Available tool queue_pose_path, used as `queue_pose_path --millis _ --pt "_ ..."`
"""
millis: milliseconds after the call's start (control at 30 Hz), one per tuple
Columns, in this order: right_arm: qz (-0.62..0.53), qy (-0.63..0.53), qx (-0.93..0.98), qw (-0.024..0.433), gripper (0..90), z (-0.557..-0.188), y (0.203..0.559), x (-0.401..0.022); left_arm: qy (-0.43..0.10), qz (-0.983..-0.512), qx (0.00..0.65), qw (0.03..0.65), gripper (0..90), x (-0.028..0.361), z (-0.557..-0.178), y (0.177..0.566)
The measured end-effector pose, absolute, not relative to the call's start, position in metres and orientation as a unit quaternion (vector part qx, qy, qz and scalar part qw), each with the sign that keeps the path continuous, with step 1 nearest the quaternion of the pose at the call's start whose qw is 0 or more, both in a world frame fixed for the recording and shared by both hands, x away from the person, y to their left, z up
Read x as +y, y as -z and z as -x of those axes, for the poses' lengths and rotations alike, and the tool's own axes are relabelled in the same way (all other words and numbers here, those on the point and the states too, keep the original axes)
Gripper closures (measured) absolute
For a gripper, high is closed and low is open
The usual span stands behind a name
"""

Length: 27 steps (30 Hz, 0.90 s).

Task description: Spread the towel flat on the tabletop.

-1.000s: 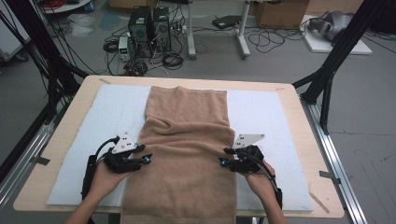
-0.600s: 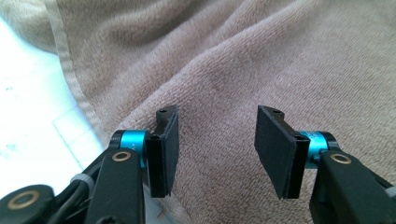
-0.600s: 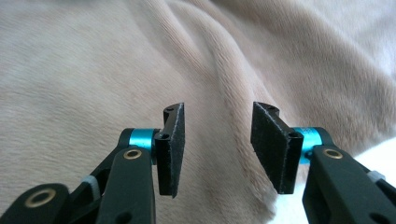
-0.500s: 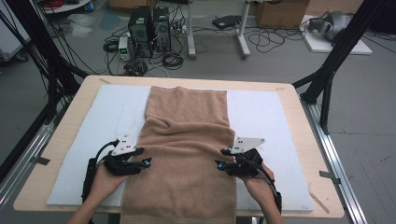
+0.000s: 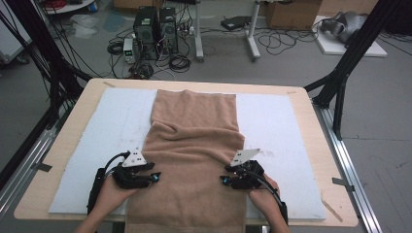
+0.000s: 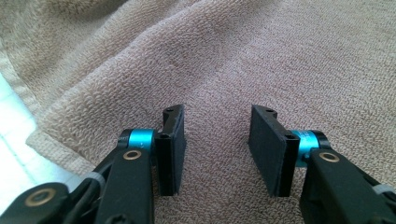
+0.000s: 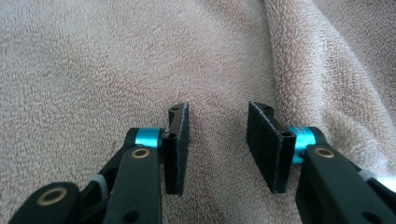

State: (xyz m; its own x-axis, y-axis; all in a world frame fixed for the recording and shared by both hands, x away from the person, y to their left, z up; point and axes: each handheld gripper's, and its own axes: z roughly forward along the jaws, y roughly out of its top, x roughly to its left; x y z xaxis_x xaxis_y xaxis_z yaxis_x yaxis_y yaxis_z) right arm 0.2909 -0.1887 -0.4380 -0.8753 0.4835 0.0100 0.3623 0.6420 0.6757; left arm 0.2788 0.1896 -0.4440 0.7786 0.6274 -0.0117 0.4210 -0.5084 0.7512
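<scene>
Working from the near edge of the tabletop, a person sets a hand-held gripper on each side of a tan towel that runs lengthwise down the middle of a pale mat, its near end hanging over the edge toward the person. The left hand-held gripper sits just inside the towel's left border, the right hand-held gripper just inside the right border, both pointing inward across the cloth, apparently so the two sides can be taken up evenly. The towel lies mostly flat, with a band of wrinkles across its middle, beyond the jaws. In the left gripper view the pads stand apart with plain terry between them and the hem off to the left beside the mat; in the right gripper view the pads are likewise parted, a raised fold of towel running past on the right. Both pairs of jaws have just been closing, yet no pinch of cloth is gathered between them: each hand-held gripper is released, poised low over the towel's surface rather than grasping it.
</scene>
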Motion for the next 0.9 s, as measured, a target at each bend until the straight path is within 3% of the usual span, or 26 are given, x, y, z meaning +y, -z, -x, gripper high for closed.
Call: queue_pose_path --millis 167,567,900 --pt "-0.223 -0.352 0.902 0.109 60.3 -0.282 0.43 -0.186 -0.137 -0.86 0.302 0.387 58.6 0.189 -0.276 0.443" --pt "-0.24 -0.359 0.898 0.081 58.7 -0.285 0.439 -0.195 -0.134 -0.859 0.306 0.388 58.8 0.193 -0.275 0.443" --pt "-0.236 -0.358 0.901 0.066 77.2 -0.283 0.439 -0.192 -0.129 -0.863 0.294 0.391 75.8 0.19 -0.271 0.444"
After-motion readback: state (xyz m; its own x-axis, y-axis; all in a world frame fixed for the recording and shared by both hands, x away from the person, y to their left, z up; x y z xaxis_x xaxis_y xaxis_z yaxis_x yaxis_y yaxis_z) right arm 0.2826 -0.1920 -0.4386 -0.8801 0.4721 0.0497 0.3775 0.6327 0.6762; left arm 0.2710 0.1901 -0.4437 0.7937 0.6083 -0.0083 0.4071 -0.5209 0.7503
